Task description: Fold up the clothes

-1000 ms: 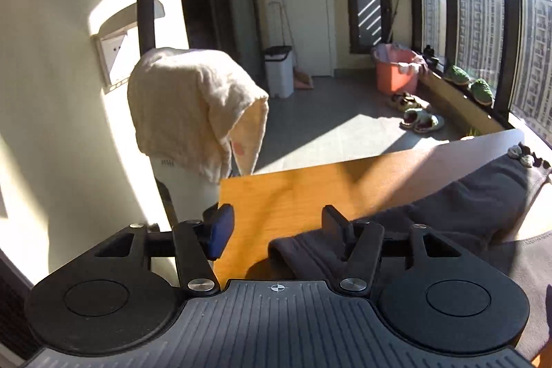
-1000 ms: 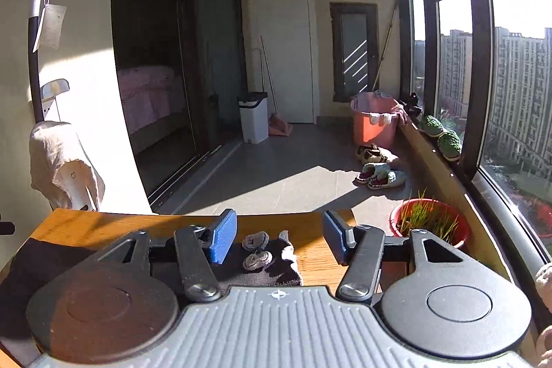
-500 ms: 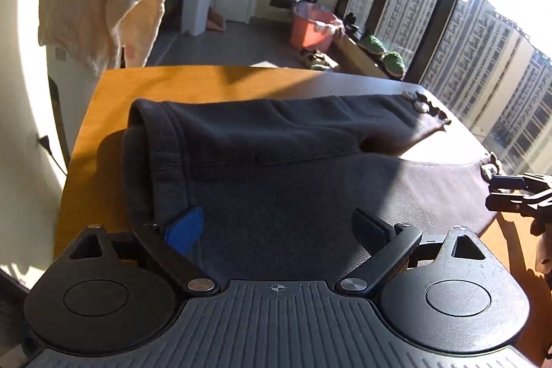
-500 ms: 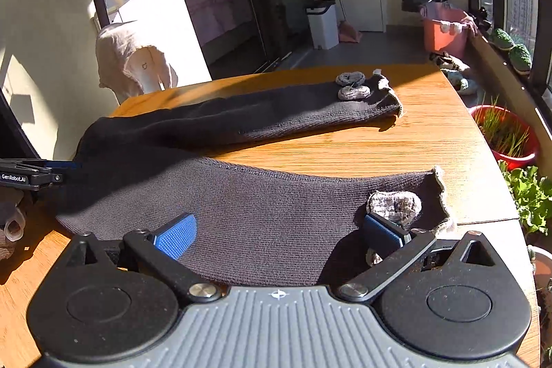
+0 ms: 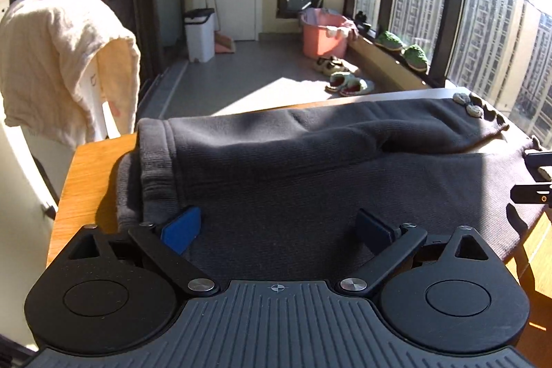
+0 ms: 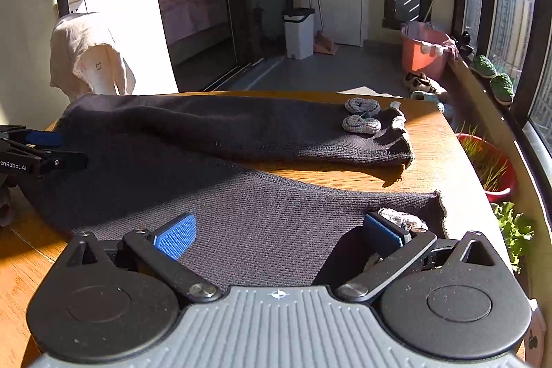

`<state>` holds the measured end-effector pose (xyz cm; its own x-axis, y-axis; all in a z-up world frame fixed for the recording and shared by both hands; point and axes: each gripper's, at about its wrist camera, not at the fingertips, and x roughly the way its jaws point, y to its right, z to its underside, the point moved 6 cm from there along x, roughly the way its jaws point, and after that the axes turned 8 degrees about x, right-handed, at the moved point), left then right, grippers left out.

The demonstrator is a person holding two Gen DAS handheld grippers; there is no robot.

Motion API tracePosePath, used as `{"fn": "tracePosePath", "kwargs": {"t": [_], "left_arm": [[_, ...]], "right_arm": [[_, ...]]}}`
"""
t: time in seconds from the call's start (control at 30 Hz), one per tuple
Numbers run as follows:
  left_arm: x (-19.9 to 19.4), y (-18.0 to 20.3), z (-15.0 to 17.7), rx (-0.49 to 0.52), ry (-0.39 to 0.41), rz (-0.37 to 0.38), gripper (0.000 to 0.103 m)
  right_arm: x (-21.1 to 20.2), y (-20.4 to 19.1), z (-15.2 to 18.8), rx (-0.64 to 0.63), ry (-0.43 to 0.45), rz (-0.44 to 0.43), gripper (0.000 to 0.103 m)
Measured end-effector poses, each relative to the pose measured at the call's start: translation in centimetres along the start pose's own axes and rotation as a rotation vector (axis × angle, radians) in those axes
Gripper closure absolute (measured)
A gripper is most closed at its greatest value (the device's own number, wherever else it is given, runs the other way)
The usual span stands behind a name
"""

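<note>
Dark grey knit trousers point(image 5: 293, 168) lie flat across the wooden table point(image 5: 93, 168), legs spread apart. The ribbed waistband point(image 5: 155, 168) is at the left end. My left gripper point(image 5: 277, 230) is open wide, low over the cloth just behind the waistband. In the right wrist view the far leg point(image 6: 241, 130) carries grey crocheted patches point(image 6: 362, 116) near its cuff. My right gripper point(image 6: 279, 235) is open wide over the near leg point(image 6: 258, 219), its right finger beside that cuff's crocheted patch point(image 6: 402, 218). Each gripper shows at the edge of the other's view.
A cream towel point(image 5: 62, 64) hangs over a white chair just past the table's left end. A red pot of grass point(image 6: 490, 161) sits below the table's right edge. A white bin point(image 6: 298, 31), a pink tub point(image 6: 422, 52) and slippers are on the floor beyond.
Both grippers have come down from facing the room to low over the trousers. Their jaws have spread much wider. Since half a second ago both views have tilted up slightly.
</note>
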<state>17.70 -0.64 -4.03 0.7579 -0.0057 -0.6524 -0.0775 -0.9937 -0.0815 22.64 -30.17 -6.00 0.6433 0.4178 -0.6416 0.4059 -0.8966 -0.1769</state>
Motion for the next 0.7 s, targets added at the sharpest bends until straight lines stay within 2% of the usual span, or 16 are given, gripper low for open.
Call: {"fn": "tracePosePath", "kwargs": {"t": [0.13, 0.2, 0.3, 0.47, 0.57, 0.7], "left_arm": [[-3.2, 1.4, 1.0, -0.065, 0.010, 0.002, 0.002], [-5.5, 2.7, 1.8, -0.110, 0.014, 0.028, 0.000], [-8.1, 4.6, 3.4, -0.155, -0.010, 0.025, 0.000], [-9.3, 6.8, 5.7, -0.152, -0.070, -0.095, 0.000], [-9.5, 7.7, 6.9, -0.186, -0.108, -0.122, 0.000], [-10.4, 8.6, 8.0, -0.190, -0.102, -0.205, 0.000]], "right_arm": [[-2.2, -0.5, 0.9, -0.001, 0.051, 0.017, 0.000], [-3.8, -1.0, 1.7, 0.022, 0.058, -0.005, 0.000], [-6.0, -0.8, 3.0, 0.083, 0.054, -0.011, 0.000], [-7.1, 0.2, 5.5, 0.236, -0.015, 0.091, 0.000], [-8.0, -0.3, 6.6, 0.243, -0.038, 0.138, 0.000], [-8.6, -1.6, 7.6, 0.235, -0.044, 0.170, 0.000]]}}
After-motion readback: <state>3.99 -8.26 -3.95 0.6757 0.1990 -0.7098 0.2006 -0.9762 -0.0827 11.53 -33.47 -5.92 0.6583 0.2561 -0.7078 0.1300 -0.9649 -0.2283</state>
